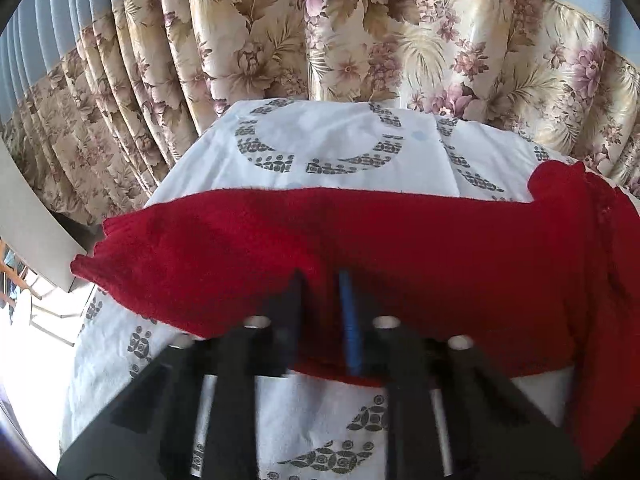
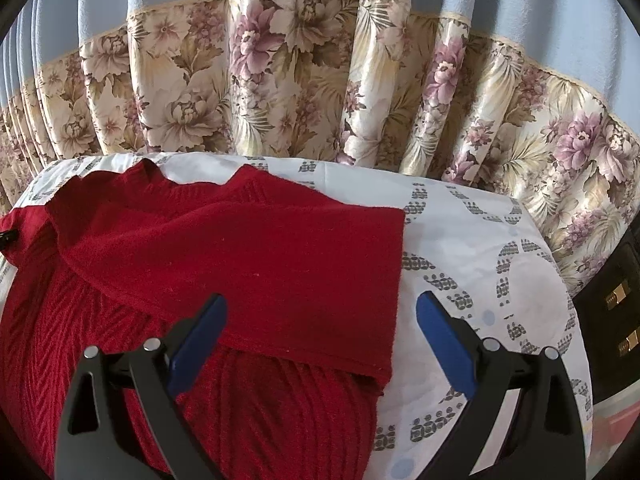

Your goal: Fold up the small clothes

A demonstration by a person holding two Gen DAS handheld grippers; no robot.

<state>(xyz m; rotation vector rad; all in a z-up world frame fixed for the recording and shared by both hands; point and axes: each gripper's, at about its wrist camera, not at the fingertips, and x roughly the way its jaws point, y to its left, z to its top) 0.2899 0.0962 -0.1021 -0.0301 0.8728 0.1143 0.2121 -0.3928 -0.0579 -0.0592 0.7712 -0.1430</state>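
No readable text, labels, brands or numbers in either view.

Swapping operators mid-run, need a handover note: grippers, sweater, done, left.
Left gripper: shut on the extended sleeve of the red knitted sweater.
Right gripper: open, holding nothing, over the other sleeve.
Sweater lies on the white patterned cloth.
Done: that other sleeve is folded across the body.
Left: fold the pinched sleeve in, then fold the body.

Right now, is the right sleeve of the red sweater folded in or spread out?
Folded in. In the right wrist view the sleeve lies flat across the red sweater body, its cuff edge on the body.
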